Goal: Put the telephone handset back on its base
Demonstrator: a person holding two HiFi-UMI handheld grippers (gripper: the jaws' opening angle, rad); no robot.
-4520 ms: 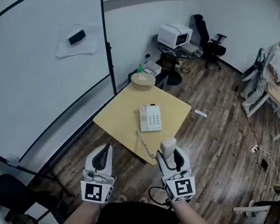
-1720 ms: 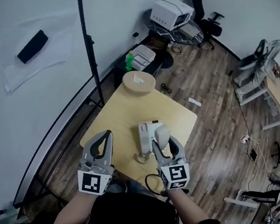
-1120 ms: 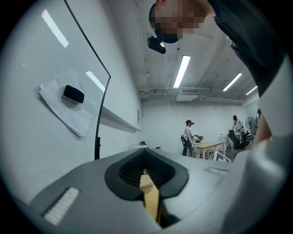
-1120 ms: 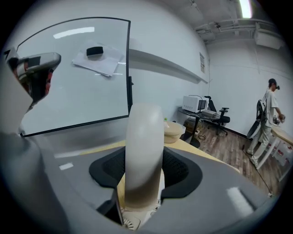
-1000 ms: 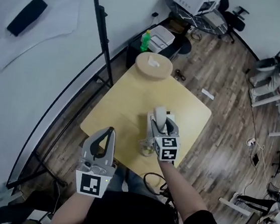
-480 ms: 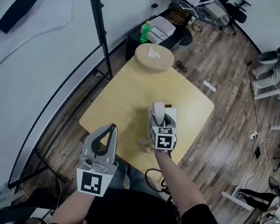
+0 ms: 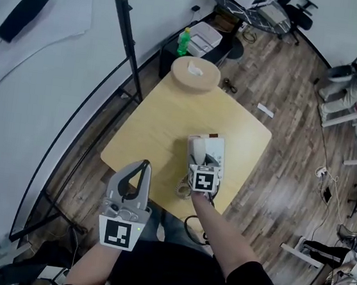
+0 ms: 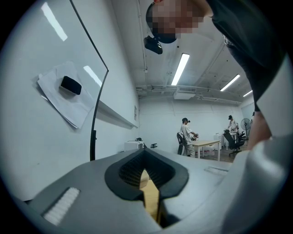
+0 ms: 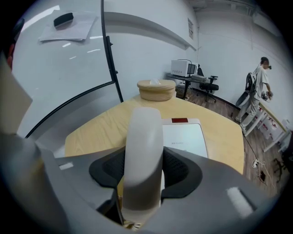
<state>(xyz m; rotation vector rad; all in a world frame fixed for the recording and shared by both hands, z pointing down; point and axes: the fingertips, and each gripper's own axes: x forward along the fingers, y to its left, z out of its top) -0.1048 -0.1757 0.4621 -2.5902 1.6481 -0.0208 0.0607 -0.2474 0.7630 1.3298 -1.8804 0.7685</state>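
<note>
The white telephone base [image 7: 215, 151] lies on the yellow table [image 7: 168, 124], near its front right edge. My right gripper [image 7: 201, 159] is over the base's left side, shut on the white handset [image 7: 195, 148], which points away from me. In the right gripper view the handset [image 9: 144, 146] stands between the black pads [image 9: 182, 170], with the base [image 9: 185, 137] just beyond and to the right. The coiled cord [image 7: 182, 187] hangs at the table's front edge. My left gripper [image 7: 143, 165] is held off the table's front left, shut and holding nothing.
A round wooden box [image 7: 195, 75] sits at the table's far corner. A black pole stand [image 7: 124, 29] rises by the white wall on the left. A green bottle [image 7: 184, 41] and shelves stand behind. A person [image 9: 258, 87] works at a desk to the right.
My right gripper has carried the handset forward and down onto the base's left side. The left gripper has stayed where it was.
</note>
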